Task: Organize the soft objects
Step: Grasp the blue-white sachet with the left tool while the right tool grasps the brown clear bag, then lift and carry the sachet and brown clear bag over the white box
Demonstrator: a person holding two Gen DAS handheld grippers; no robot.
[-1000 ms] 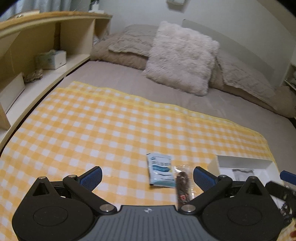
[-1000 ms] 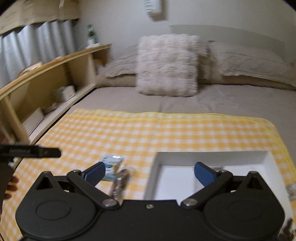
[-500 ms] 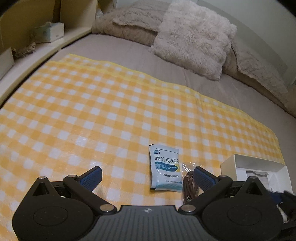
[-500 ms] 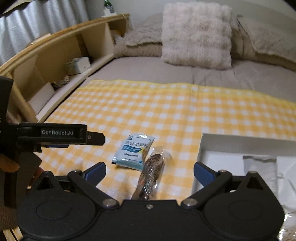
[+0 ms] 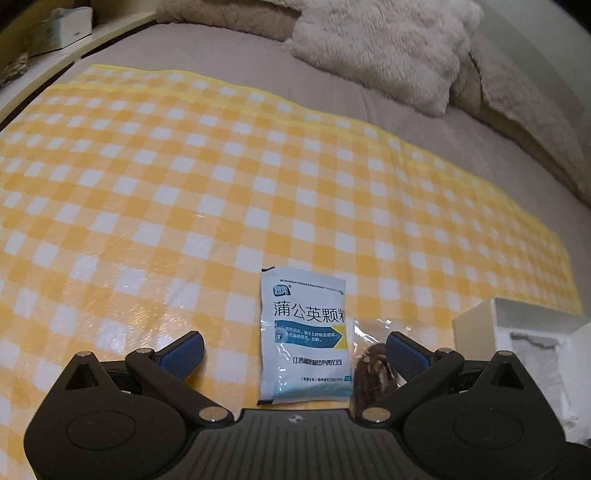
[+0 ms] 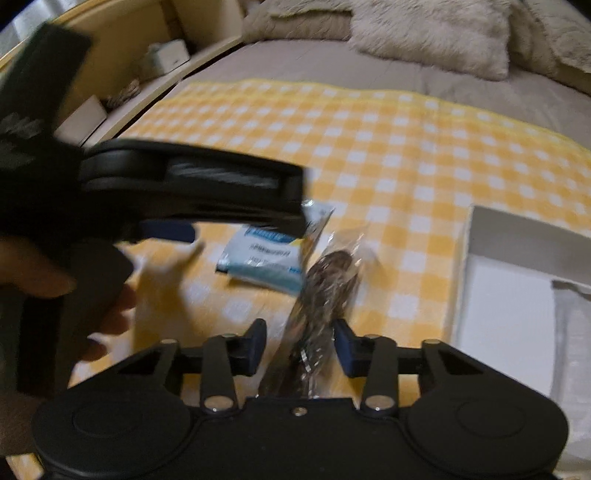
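A white and blue sachet (image 5: 305,338) lies flat on the yellow checked cloth (image 5: 184,177). A clear packet of dark brown stuff (image 5: 371,369) lies right beside it. My left gripper (image 5: 295,350) is open, low over the cloth, with the sachet between its fingers. In the right wrist view my right gripper (image 6: 299,345) is partly closed around the brown packet (image 6: 325,295), its pads not touching it. The sachet (image 6: 269,254) lies behind, partly hidden by the left gripper (image 6: 192,188). A white box (image 6: 517,280) stands to the right.
The white box (image 5: 524,332) holds a white folded item (image 6: 572,332). Fluffy pillows (image 5: 380,40) lie at the head of the bed. A wooden shelf (image 6: 122,66) with a tissue box (image 5: 62,29) runs along the left side.
Both grippers have dropped closer to the cloth. The left gripper now straddles the sachet. The right gripper has moved left over the brown packet and narrowed its fingers around it.
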